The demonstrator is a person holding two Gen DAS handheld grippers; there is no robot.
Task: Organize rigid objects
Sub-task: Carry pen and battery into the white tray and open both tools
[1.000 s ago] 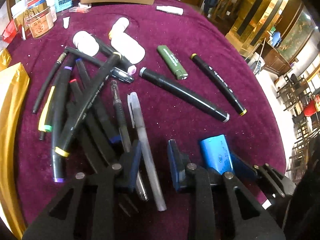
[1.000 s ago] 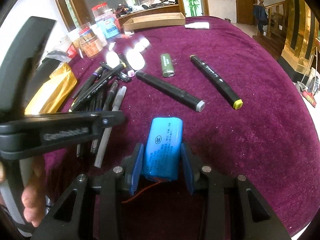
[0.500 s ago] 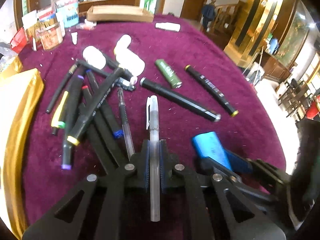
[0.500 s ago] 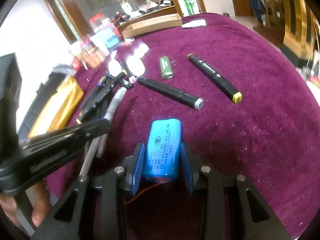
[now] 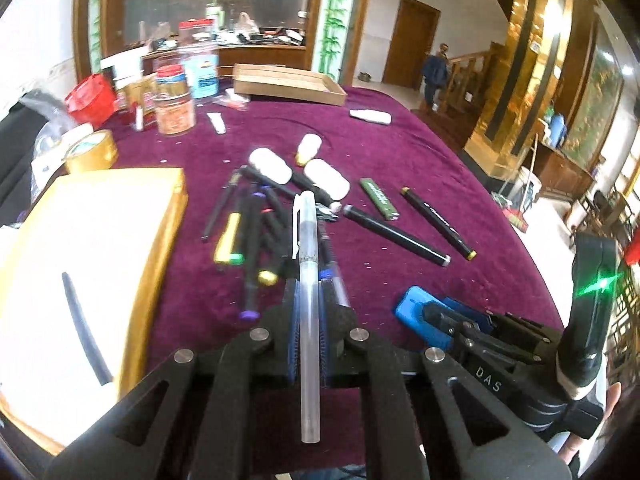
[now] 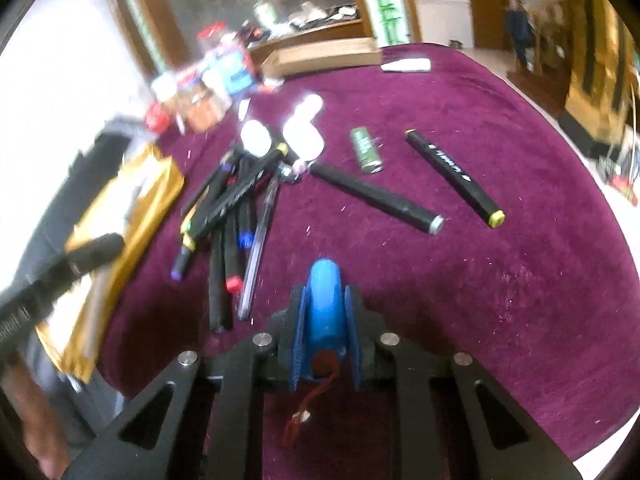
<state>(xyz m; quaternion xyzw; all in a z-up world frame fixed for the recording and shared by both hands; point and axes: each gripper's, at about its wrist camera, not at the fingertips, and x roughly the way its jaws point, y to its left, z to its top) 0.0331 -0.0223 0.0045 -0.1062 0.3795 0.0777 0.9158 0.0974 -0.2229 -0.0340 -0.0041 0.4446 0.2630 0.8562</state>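
Left tool (image 5: 310,320) around clear pen (image 5: 309,280)

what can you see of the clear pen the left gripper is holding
The clear pen is a slim tube of frosted, see-through plastic with a white pocket clip near its far end. It points straight ahead along the left gripper, whose blue-padded fingers are shut on its middle. Its near end juts back toward the camera; its capped far end reaches out over the pile of markers. It looks lifted off the purple tablecloth.

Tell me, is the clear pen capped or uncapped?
Capped. The clear pen in the left hand-held gripper shows its clip and cap at the far end.
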